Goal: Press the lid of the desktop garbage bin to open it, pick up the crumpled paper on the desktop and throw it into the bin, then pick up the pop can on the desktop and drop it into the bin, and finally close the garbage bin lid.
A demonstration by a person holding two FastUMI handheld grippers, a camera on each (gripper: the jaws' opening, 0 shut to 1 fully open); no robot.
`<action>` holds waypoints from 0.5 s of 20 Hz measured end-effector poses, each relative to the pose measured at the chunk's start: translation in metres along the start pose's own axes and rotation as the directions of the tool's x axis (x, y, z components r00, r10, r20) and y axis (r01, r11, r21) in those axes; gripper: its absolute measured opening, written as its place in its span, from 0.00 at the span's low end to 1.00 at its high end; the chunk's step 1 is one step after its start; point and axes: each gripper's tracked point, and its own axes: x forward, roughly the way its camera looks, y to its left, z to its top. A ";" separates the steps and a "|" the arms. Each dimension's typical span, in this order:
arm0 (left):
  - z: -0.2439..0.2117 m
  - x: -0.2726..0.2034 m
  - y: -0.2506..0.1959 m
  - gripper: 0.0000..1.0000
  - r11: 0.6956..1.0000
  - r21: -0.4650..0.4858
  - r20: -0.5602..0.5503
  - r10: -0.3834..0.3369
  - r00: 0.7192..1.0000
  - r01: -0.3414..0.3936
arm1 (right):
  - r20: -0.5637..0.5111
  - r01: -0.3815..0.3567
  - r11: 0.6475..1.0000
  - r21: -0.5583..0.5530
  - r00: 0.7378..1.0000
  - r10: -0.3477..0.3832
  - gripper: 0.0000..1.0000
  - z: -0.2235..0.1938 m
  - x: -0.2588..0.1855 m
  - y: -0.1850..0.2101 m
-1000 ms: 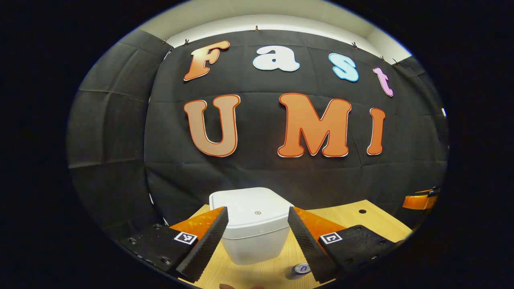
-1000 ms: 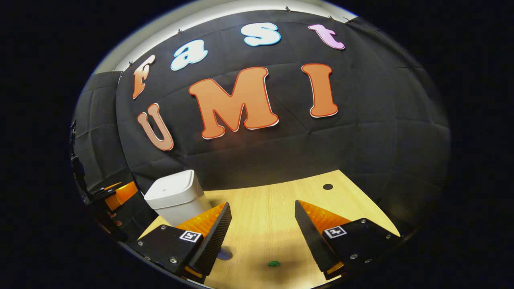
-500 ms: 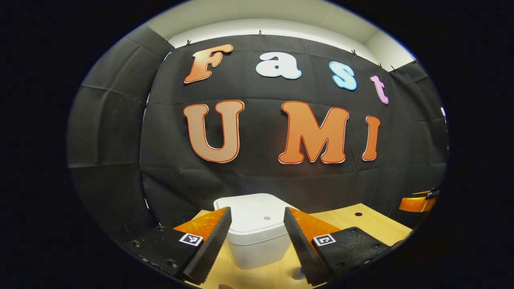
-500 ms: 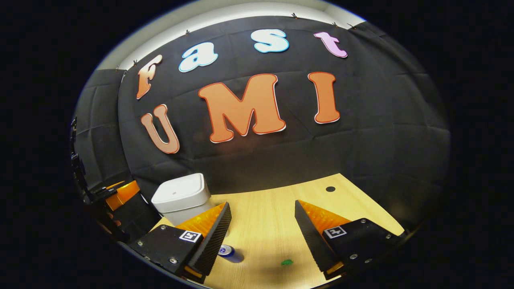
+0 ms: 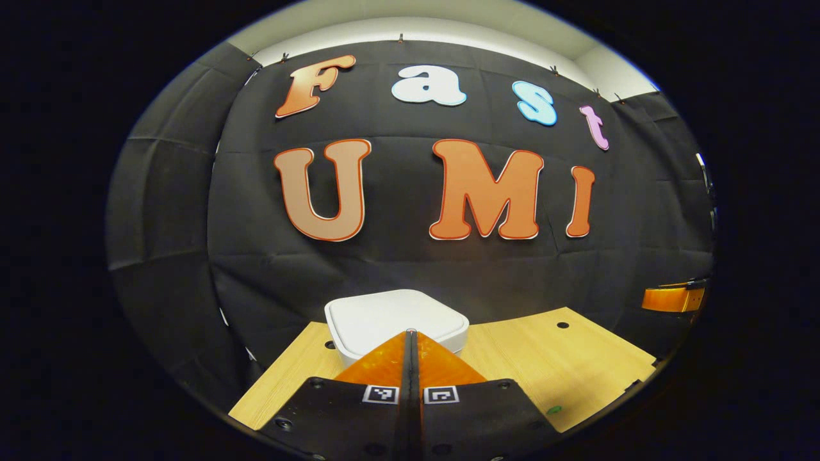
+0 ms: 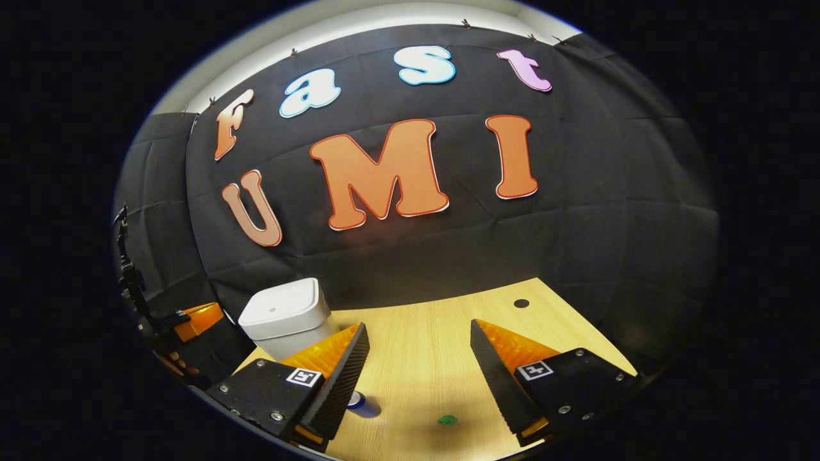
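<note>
The white desktop bin point(image 5: 378, 315) stands at the back of the wooden table with its lid down. My left gripper point(image 5: 410, 334) is shut with nothing between its fingers, and its tips hang just above the near edge of the lid. In the right gripper view the bin point(image 6: 282, 312) is at the left. A blue pop can point(image 6: 364, 404) lies on the table there, partly hidden behind one finger. My right gripper point(image 6: 419, 333) is open and empty, held above the bare tabletop right of the bin.
A small green scrap point(image 6: 446, 419) lies on the table point(image 6: 423, 358) near the can. The table has a round hole point(image 6: 521, 303) toward the back right. The black cloth wall rises close behind the bin. The left gripper point(image 6: 197, 318) sits at the left edge.
My left gripper has shut its fingers and come in over the bin's lid. The right gripper has barely shifted and is still open.
</note>
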 end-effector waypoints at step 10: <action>0.044 0.072 0.020 0.00 0.999 0.036 -0.153 -0.014 0.988 0.020 | 0.000 0.007 1.000 0.021 1.000 -0.007 0.95 0.005 0.007 -0.017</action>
